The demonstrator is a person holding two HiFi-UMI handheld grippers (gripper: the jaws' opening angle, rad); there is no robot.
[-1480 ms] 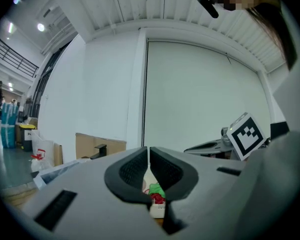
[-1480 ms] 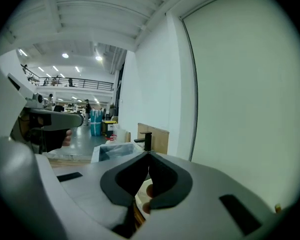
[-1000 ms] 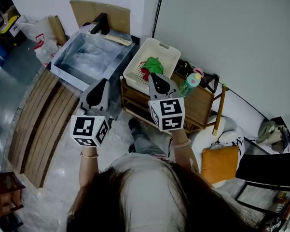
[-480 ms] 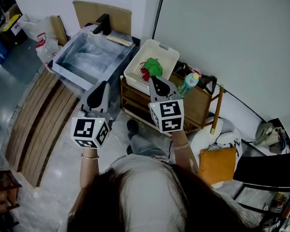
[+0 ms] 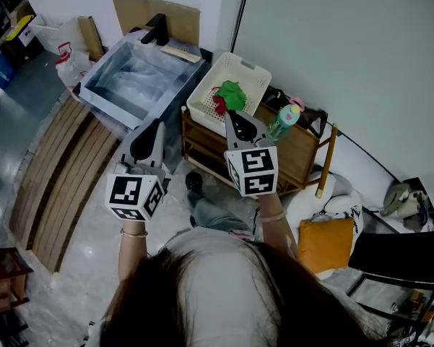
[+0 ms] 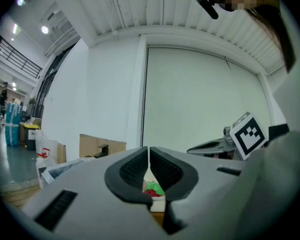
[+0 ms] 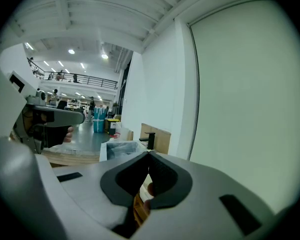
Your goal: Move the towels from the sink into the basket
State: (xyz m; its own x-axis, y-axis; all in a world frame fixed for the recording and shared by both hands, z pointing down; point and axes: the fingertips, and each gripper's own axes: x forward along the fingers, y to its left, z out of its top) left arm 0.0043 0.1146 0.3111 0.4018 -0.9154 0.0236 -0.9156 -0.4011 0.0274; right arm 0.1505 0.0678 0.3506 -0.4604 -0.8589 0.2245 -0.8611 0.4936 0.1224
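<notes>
Head view, change: compared with a second ago almost nothing differs. The left gripper has slid slightly sideways, and the right gripper stays where it was.
Head view, towels: a green towel and a red towel lie in the white basket on the wooden bench, upper centre.
Head view, sink: the sink at upper left shows only a clear wrinkled lining. I see no towel in it.
Left gripper view, jaws: clenched on nothing, with the green towel visible through the slit below.
Right gripper view, jaws: clenched and empty, with the sink beyond.
Meaning: the transfer looks done, or paused between trips.
</notes>
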